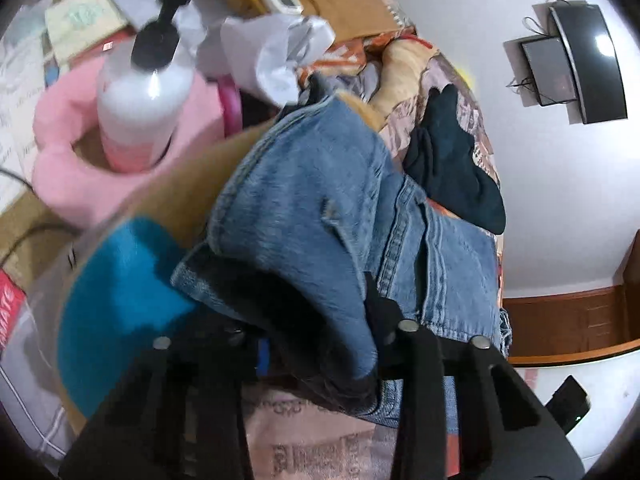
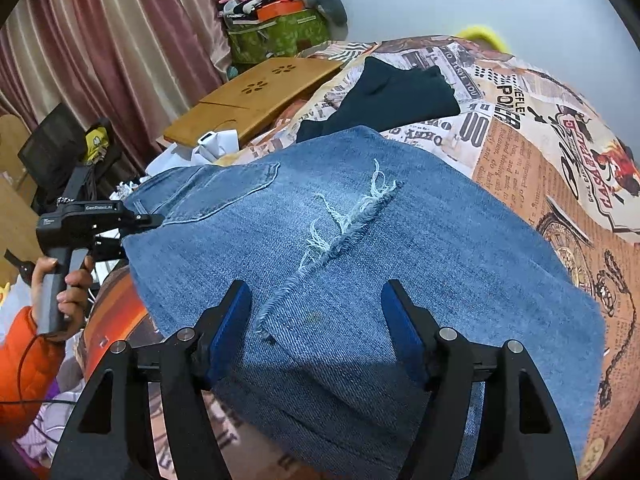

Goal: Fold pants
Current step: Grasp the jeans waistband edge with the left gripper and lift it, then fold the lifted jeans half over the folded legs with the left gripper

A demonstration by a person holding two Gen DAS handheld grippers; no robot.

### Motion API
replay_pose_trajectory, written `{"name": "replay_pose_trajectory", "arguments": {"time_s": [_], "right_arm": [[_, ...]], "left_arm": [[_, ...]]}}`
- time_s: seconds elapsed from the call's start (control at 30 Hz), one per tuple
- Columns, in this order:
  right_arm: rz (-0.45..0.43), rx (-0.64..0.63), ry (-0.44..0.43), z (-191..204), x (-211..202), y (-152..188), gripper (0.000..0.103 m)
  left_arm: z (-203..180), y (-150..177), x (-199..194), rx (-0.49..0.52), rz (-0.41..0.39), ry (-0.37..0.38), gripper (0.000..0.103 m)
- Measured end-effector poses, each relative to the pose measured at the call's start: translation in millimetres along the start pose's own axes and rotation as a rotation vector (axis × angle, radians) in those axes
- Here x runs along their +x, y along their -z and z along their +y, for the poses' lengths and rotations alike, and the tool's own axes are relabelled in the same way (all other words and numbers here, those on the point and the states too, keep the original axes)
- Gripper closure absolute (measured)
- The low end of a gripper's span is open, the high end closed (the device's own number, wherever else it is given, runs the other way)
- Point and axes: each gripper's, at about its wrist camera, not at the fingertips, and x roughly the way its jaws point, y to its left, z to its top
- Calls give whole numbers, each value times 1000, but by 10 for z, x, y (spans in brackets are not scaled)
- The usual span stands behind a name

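Blue jeans [image 2: 360,248] with a frayed rip lie folded on the newspaper-print bedspread [image 2: 540,152]. My right gripper [image 2: 316,316] is open just above the near part of the denim, with blue pads [image 2: 228,320] on either side of a frayed hem. My left gripper [image 2: 152,220] shows at the left of the right wrist view, shut on the jeans' waist edge by the back pocket. In the left wrist view the gripper [image 1: 320,344] holds a bunched fold of the jeans [image 1: 304,200] lifted over its fingers.
A dark garment [image 2: 396,96] lies beyond the jeans. A wooden lap desk [image 2: 256,96] sits at the bed's left. A pump bottle [image 1: 144,92], pink cloth [image 1: 80,168] and a blue pad [image 1: 120,292] crowd the bedside.
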Motion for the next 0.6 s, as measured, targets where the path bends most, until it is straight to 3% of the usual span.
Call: {"name": "replay_pose_trajectory", "arguments": {"time_s": [0.2,0.37,0.5,0.6], "right_arm": [[-56,74,-14,-111,-213,-24,38],[-128,115,44,-380,-583,29,38],[-143,188,140,-749,-821,185,38],[-128,256,192,-1028,-926,379,38]], "left_arm": [[-451,-16,-356,207,-169,-153,80],[-1057,-20,-686,418,-326,-255,81],[-1603,96,-875,581,-425,-278,81],[-2077,227,-974,683,-476,-248,81]]}}
